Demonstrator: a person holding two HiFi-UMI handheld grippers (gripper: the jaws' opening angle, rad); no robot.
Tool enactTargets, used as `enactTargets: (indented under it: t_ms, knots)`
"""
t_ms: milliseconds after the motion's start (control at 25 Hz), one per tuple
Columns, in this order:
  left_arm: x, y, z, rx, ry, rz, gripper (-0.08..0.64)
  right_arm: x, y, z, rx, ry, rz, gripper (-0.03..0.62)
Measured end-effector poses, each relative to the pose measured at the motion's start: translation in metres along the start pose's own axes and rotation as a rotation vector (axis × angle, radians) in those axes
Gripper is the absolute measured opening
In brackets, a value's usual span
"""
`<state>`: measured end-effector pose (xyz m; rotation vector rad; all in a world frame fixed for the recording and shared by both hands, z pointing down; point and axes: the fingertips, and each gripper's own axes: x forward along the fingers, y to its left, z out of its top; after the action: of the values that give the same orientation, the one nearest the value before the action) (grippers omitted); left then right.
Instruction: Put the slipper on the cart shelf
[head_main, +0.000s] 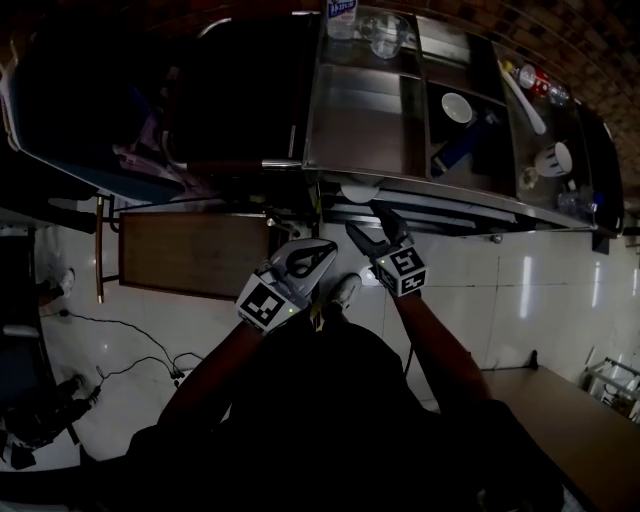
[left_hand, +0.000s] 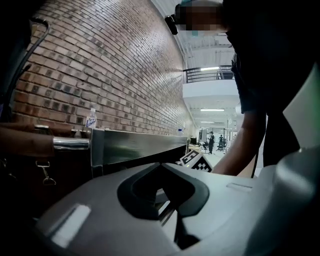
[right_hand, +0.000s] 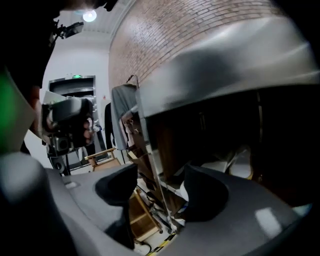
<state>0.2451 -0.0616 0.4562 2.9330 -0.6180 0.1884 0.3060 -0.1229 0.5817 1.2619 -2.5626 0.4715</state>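
R gripper (right_hand: 160, 189) is hanging w/ jaws wide apart & empty just in front of the cart shelf (head_main: 440, 208) where the slipper (right_hand: 234, 161) is apparently lying, L gripper (left_hand: 161, 194) is staying closed on nothing; risk: an open jaw clipping the slipper & dragging it off.
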Motion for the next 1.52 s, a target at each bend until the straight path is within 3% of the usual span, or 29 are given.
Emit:
enactTargets:
  t_ms: [240,360,560,760,1040,1360,1520]
  knots:
    - [-0.026,0.001,0.011,0.013,-0.004,0.086,0.002,-0.036,0.056,0.059,-0.106,-0.104,0.141,0.163]
    - [-0.04,0.0,0.018,0.014,-0.011,0.128,0.002,-0.047,0.077,0.08,-0.146,-0.135,0.183,0.135]
    - [-0.067,0.001,0.025,0.056,-0.02,0.158,0.002,-0.048,0.116,0.105,-0.155,-0.159,0.239,0.078]
    - [-0.096,0.014,0.029,0.036,-0.042,0.183,0.002,-0.041,0.15,0.115,-0.162,-0.177,0.277,0.002]
    - [-0.161,0.037,0.022,0.043,-0.061,0.17,0.002,-0.012,0.22,0.114,-0.147,-0.167,0.298,0.0]
    - [-0.279,0.077,0.004,0.041,-0.057,0.089,0.002,0.059,0.333,0.127,-0.08,-0.191,0.24,0.0]
    - [-0.334,0.101,0.001,0.07,-0.065,0.086,0.002,0.094,0.387,0.133,-0.068,-0.2,0.23,0.0]
